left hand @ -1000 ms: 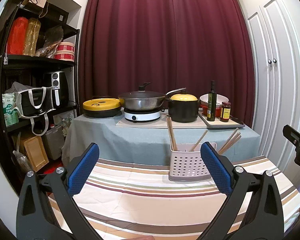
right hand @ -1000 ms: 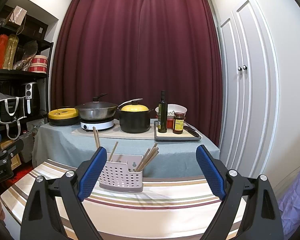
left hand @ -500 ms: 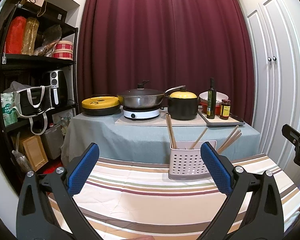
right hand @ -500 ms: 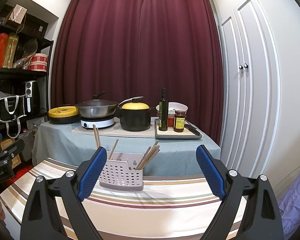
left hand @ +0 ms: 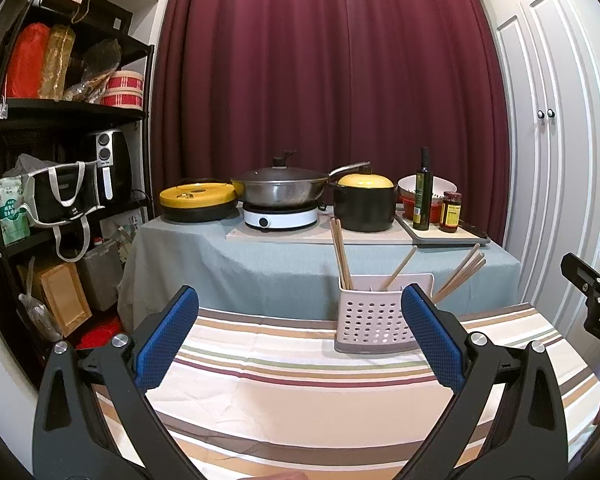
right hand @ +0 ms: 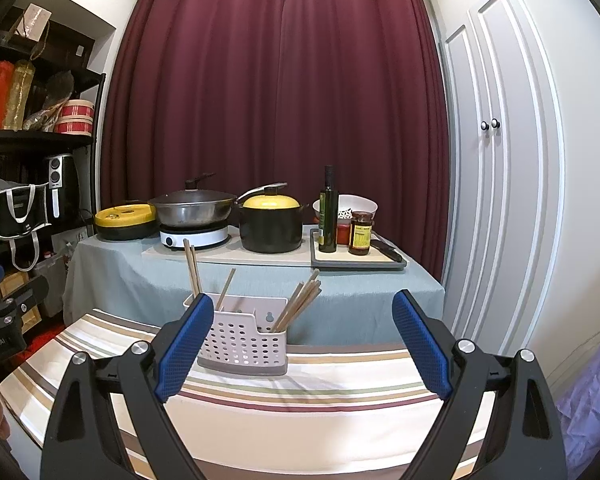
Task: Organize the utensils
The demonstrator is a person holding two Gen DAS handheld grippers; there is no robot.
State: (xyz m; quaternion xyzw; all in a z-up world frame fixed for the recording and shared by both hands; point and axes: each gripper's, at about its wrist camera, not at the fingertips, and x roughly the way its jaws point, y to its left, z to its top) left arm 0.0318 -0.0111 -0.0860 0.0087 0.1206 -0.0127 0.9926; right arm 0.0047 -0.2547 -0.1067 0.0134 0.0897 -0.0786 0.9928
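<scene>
Chopsticks (left hand: pixel 462 276) in caddy (left hand: pixel 374 322), table's (left hand: pixel 300 396) far edge.

Even, bright indoor light, soft shadows; both views sharp ahead of the tool; heavy fisheye bending at edges, black vignette corners; shelf (left hand: pixel 60 112) left of it dim.

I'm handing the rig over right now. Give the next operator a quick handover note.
Left gripper: open, empty, above the striped table.
Right gripper: open, empty, also short of the caddy.
The perforated caddy stands at the table's far edge. Chopsticks stand in it: some at the left end, one near the middle, a bundle leaning right.
Done: no loose utensils visible on the table.
Left: sorting inside the caddy, if needed; I can't tell the compartments apart.
</scene>
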